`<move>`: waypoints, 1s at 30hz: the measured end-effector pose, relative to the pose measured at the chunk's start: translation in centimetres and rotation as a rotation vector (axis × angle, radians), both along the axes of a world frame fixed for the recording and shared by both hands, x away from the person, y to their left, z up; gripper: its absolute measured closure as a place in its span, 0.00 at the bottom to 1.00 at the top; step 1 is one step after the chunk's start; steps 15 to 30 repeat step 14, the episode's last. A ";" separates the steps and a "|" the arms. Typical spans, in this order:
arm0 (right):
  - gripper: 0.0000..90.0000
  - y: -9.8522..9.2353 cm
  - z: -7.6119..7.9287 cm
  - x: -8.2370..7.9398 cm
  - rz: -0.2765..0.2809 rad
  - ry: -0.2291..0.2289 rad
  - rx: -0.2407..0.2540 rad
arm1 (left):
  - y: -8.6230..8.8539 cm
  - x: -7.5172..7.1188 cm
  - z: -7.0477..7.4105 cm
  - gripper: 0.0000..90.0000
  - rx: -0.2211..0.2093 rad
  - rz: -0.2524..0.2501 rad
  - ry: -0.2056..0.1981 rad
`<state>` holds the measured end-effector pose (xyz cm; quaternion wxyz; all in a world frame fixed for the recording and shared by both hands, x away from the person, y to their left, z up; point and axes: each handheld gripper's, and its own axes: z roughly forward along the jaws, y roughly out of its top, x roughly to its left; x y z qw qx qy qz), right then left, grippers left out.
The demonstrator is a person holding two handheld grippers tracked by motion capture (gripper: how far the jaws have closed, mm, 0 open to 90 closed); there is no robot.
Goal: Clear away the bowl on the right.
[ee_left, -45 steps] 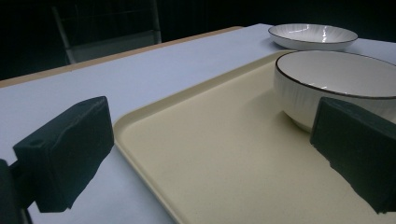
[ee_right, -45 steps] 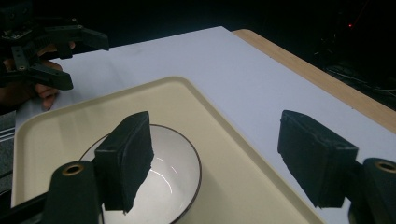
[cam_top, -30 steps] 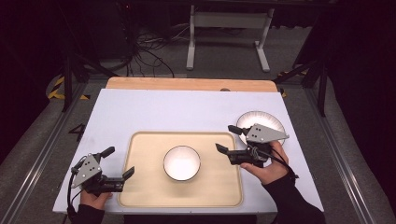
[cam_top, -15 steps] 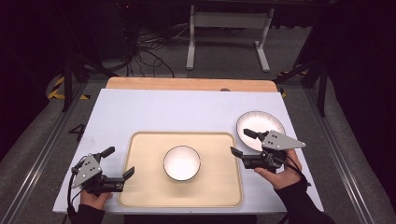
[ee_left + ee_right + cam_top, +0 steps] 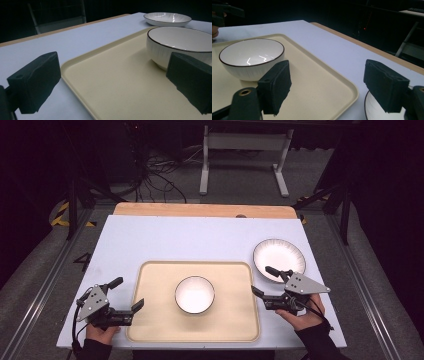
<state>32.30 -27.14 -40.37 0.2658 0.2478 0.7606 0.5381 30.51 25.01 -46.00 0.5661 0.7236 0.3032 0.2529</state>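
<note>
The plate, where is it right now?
In the high view the plate lies on the table's right side, just off the tray's far right corner, with the right gripper open beside its near edge.

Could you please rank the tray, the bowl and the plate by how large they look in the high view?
1. tray
2. plate
3. bowl

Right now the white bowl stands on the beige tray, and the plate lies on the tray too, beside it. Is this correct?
Not quite. The bowl does stand on the tray, but the plate lies on the table, off the tray's right edge, as the high view shows.
</note>
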 end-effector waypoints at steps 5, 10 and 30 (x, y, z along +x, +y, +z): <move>0.24 -0.1 -1.3 -0.5 -0.023 -0.041 -0.014 | 0.0 0.0 0.0 0.00 -0.001 -0.002 0.000; 0.23 -0.4 -2.5 -0.5 -0.047 -0.042 -0.025 | 0.0 0.0 0.0 0.00 -0.001 -0.004 -0.001; 0.23 -0.6 -3.1 -0.1 -0.057 -0.014 -0.023 | 0.1 0.0 0.0 0.00 -0.003 -0.005 -0.001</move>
